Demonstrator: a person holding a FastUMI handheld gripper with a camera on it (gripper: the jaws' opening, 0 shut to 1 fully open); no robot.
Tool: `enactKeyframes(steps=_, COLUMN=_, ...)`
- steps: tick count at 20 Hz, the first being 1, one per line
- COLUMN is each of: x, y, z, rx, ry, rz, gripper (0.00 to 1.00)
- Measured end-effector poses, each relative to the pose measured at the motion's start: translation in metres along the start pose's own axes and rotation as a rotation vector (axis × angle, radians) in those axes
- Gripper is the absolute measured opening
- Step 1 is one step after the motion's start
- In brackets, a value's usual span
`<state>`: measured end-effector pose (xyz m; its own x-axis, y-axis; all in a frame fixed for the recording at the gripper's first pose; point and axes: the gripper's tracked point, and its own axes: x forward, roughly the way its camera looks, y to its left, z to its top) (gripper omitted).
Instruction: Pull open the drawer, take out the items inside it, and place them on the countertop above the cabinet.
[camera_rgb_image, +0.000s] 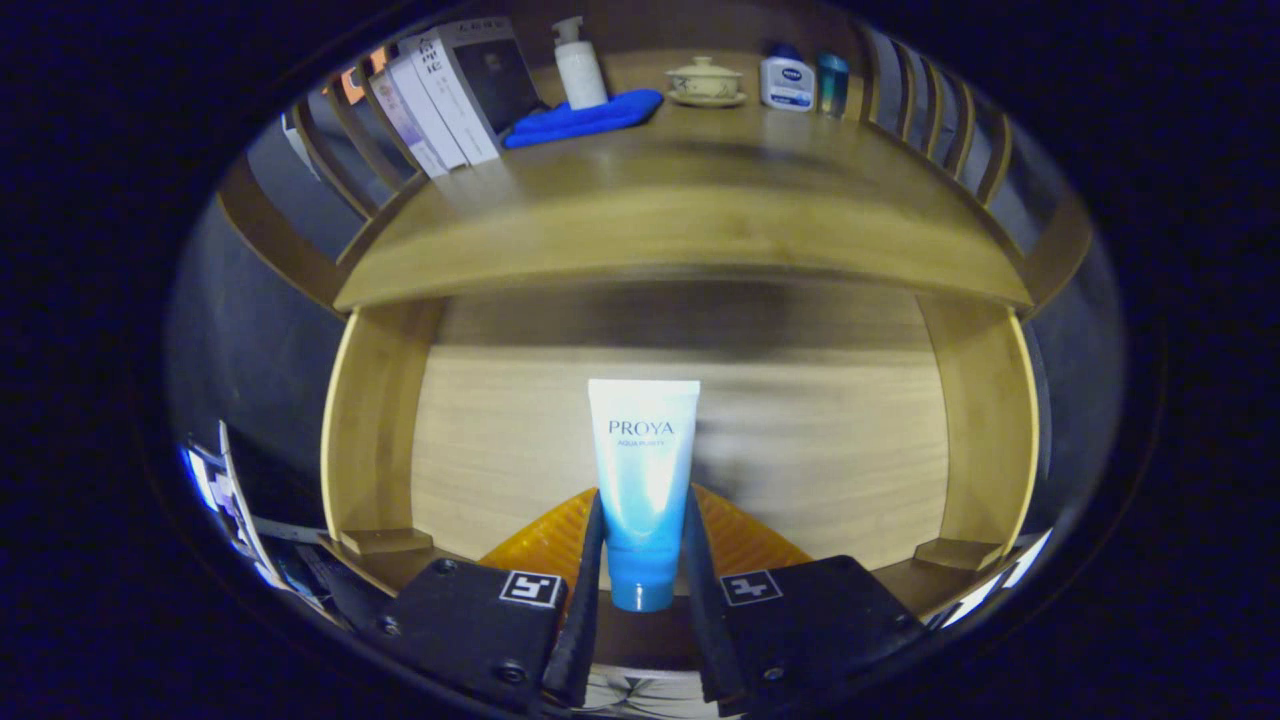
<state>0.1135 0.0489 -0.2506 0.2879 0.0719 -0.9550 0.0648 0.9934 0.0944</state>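
A: Status?
B: My gripper (643, 560) is clamped on the tube (643, 480), over the open drawer (830, 450).
A: Countertop (680, 190)?
B: Far edge holds books (450, 90), blue cloth (585, 118), pump bottle (580, 65), lidded cup (705, 80).

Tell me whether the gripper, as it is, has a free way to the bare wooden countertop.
Probably yes: the gripper, shut on the white-and-blue tube, faces the countertop, whose front part looks bare.
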Motion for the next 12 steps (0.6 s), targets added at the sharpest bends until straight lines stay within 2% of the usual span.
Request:
enactKeyframes(steps=6, x=-0.035, y=0.002, z=0.039, rx=-0.021, ry=-0.098, rz=0.014, gripper=0.44)
enactKeyframes(steps=9, x=-0.041, y=-0.001, z=0.064, rx=-0.032, ry=-0.140, rz=-0.015, gripper=0.44)
enactKeyframes(steps=12, x=-0.043, y=0.003, z=0.091, rx=-0.032, ry=-0.175, rz=-0.011, gripper=0.44)
